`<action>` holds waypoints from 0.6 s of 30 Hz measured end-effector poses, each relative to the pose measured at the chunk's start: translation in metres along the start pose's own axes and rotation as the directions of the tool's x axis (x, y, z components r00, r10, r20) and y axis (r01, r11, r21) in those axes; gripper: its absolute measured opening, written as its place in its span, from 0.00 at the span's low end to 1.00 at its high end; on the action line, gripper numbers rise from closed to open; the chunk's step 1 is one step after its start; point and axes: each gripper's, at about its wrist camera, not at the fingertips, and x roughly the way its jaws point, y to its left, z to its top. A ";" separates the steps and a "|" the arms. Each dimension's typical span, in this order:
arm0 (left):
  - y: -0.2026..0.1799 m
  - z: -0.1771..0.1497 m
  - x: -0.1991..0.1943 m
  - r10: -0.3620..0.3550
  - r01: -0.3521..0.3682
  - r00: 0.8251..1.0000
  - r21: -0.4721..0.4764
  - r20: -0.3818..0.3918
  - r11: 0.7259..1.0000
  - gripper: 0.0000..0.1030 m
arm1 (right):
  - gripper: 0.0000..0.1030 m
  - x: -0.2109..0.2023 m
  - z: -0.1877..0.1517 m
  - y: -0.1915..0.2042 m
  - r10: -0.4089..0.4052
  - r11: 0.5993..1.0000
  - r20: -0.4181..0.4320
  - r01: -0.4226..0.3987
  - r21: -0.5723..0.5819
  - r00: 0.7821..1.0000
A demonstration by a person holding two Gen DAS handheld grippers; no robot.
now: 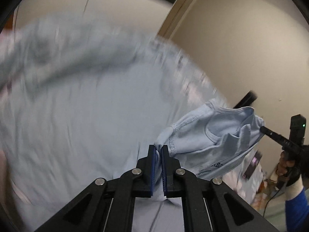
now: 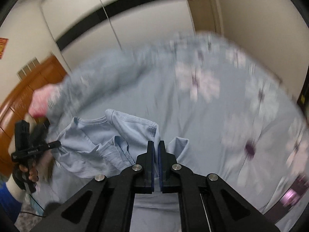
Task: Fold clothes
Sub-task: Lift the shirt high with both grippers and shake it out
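Left wrist view: your left hand-held gripper [image 1: 158, 150] is pinching one end of the light blue shirt [image 1: 210, 133], and the right hand-held gripper [image 2: 156, 145] is pinching the other, so it's hanging stretched between them above the bed [image 2: 222, 119].

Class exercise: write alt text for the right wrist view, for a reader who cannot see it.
The right gripper, shut on a light blue shirt, holds it stretched toward the left gripper, gripped in a hand at the far left. Behind lies a blurred blue floral bedsheet.
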 end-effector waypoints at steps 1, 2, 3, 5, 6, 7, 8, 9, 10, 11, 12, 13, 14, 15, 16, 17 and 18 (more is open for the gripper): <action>-0.006 0.008 -0.016 0.001 -0.003 0.999 0.030 0.042 1.000 0.06 | 0.03 -0.021 0.018 0.010 0.005 1.000 0.071 -0.004 -0.015 0.997; -0.012 0.017 -0.032 0.001 -0.007 0.996 0.060 0.084 0.998 0.06 | 0.03 -0.039 0.033 0.024 0.010 1.000 0.139 -0.006 -0.029 0.990; -0.018 0.025 -0.049 0.000 -0.012 0.992 0.089 0.126 0.996 0.06 | 0.03 -0.057 0.045 0.037 0.017 0.999 0.204 -0.007 -0.046 0.979; -0.030 0.042 -0.081 -0.006 -0.026 0.978 0.147 0.209 0.989 0.10 | 0.03 -0.093 0.058 0.055 0.028 0.996 0.295 0.000 -0.095 0.955; -0.037 0.050 -0.097 -0.011 -0.034 0.968 0.176 0.250 0.984 0.10 | 0.03 -0.102 0.059 0.064 0.029 0.993 0.312 0.009 -0.118 0.950; -0.043 0.059 -0.113 -0.017 -0.044 0.957 0.203 0.290 0.978 0.10 | 0.03 -0.105 0.059 0.074 0.034 0.991 0.311 0.009 -0.134 0.950; -0.049 0.067 -0.129 -0.024 -0.055 0.944 0.230 0.329 0.972 0.10 | 0.03 -0.105 0.057 0.079 0.034 0.990 0.304 0.009 -0.141 0.952; -0.045 0.065 -0.128 -0.012 -0.062 0.949 0.225 0.315 0.972 0.10 | 0.03 -0.106 0.053 0.083 0.030 0.989 0.301 0.015 -0.147 0.953; -0.041 0.061 -0.126 0.001 -0.071 0.952 0.217 0.305 0.973 0.09 | 0.03 -0.107 0.050 0.086 0.032 0.989 0.300 0.014 -0.150 0.953; -0.037 0.056 -0.119 0.003 -0.063 0.957 0.198 0.289 0.978 0.07 | 0.03 -0.108 0.048 0.087 0.039 0.989 0.299 0.006 -0.146 0.953; -0.032 0.051 -0.112 0.005 -0.056 0.962 0.178 0.274 0.982 0.07 | 0.03 -0.108 0.047 0.088 0.040 0.990 0.296 0.002 -0.142 0.954; -0.028 0.046 -0.106 0.001 -0.044 0.966 0.160 0.259 0.986 0.07 | 0.03 -0.108 0.048 0.089 0.037 0.990 0.291 0.004 -0.140 0.956; -0.024 0.041 -0.100 0.011 -0.048 0.969 0.147 0.248 0.988 0.07 | 0.03 -0.108 0.048 0.090 0.034 0.991 0.287 0.006 -0.137 0.957; -0.021 0.035 -0.095 0.020 -0.053 0.972 0.134 0.236 0.990 0.06 | 0.03 -0.107 0.048 0.092 0.030 0.991 0.282 0.008 -0.135 0.959; -0.022 0.033 -0.097 0.023 -0.056 0.970 0.131 0.240 0.990 0.06 | 0.03 -0.108 0.050 0.093 0.027 0.991 0.281 0.011 -0.133 0.959; -0.024 0.031 -0.098 0.025 -0.058 0.969 0.128 0.244 0.990 0.05 | 0.03 -0.112 0.051 0.095 0.025 0.991 0.286 0.014 -0.132 0.958; -0.025 0.030 -0.099 0.028 -0.061 0.968 0.125 0.249 0.990 0.04 | 0.03 -0.117 0.054 0.098 0.023 0.991 0.296 0.017 -0.131 0.955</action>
